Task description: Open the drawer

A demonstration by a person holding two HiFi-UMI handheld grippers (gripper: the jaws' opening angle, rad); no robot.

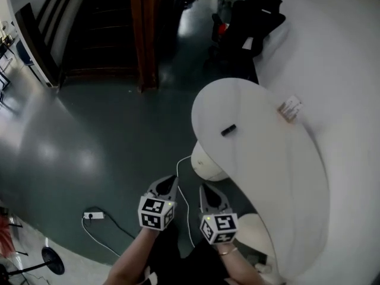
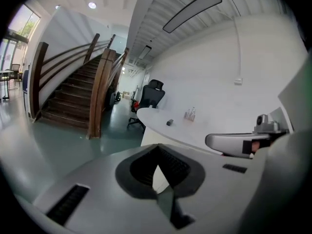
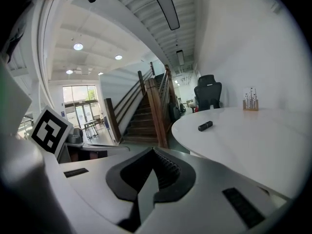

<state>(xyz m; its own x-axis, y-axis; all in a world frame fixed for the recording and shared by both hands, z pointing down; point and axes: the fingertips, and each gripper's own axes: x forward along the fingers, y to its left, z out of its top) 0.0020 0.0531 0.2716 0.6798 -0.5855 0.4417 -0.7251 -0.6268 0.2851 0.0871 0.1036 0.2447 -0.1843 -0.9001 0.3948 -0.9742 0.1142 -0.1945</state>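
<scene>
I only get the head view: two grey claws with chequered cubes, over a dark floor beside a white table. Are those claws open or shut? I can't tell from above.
Observer: The left gripper is shut. Its own view shows the jaws together with nothing between them.
Operator: And the other one?
Observer: The right gripper is shut too, and empty.
Operator: What is the small tan thing on the table?
Observer: The right gripper view shows it side-on. It is a holder with thin rods standing upright in it.
</scene>
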